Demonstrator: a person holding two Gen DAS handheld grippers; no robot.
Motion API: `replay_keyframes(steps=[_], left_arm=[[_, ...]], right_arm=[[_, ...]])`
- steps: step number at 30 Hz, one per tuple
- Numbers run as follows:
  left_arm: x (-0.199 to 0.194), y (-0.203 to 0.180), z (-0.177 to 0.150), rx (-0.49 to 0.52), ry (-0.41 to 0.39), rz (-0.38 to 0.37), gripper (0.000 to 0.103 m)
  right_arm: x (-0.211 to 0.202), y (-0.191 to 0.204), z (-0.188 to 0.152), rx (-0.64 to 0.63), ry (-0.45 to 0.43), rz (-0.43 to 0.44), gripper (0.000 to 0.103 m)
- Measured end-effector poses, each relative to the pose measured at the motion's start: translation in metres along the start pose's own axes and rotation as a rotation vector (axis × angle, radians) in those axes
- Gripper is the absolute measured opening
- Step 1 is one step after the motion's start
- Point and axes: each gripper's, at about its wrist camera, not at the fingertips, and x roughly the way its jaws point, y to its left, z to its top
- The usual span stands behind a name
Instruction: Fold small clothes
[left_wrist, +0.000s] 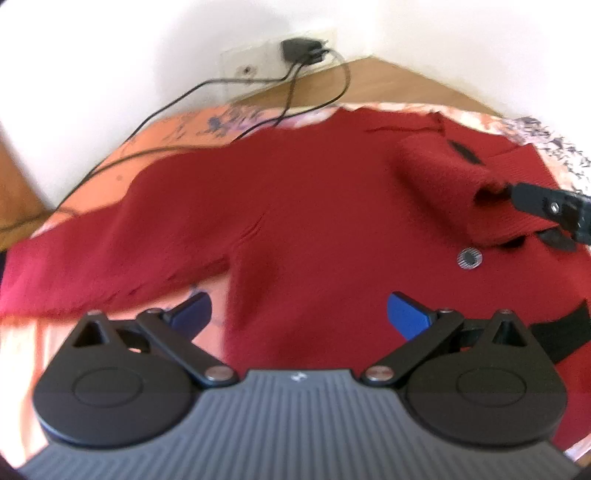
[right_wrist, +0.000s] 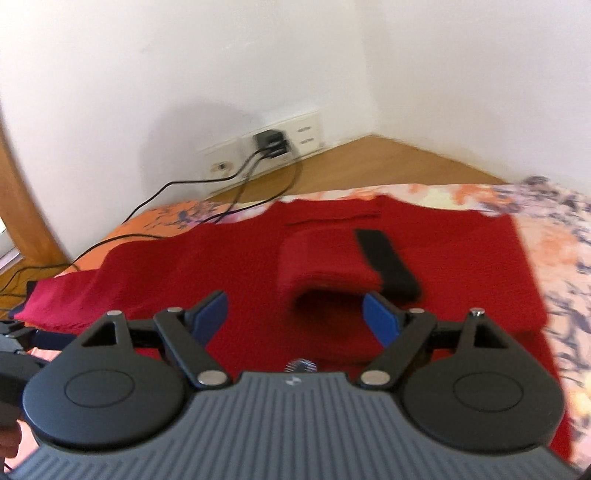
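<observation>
I see one sleeve (right_wrist: 328, 266) already folded onto the red sweater (left_wrist: 303, 192) at frame centre, the other sleeve (left_wrist: 85, 258) at left remains, both grippers' jaws apart and empty.

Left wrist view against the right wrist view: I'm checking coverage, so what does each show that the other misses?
Only the left wrist view shows the round silver button and the right tool's tip at the folded sleeve. Only the right wrist view shows the sleeve's black cuff whole. Both share the red sweater, the floral bedcover and the wall charger.
</observation>
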Motion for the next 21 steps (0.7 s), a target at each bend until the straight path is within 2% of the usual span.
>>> replay_keyframes(steps=[10, 21], left_arm=[[0.003, -0.067, 0.034, 0.123, -0.083, -0.019, 0.103], [0.055, -0.134, 0.057, 0.306, -0.063, -0.025, 0.103]], right_arm=[[-0.031, -0.069, -0.002, 0.068, -0.004, -0.095, 0.089], [-0.026, -0.114, -0.008, 0.118, 0.024, -0.110, 0.089]])
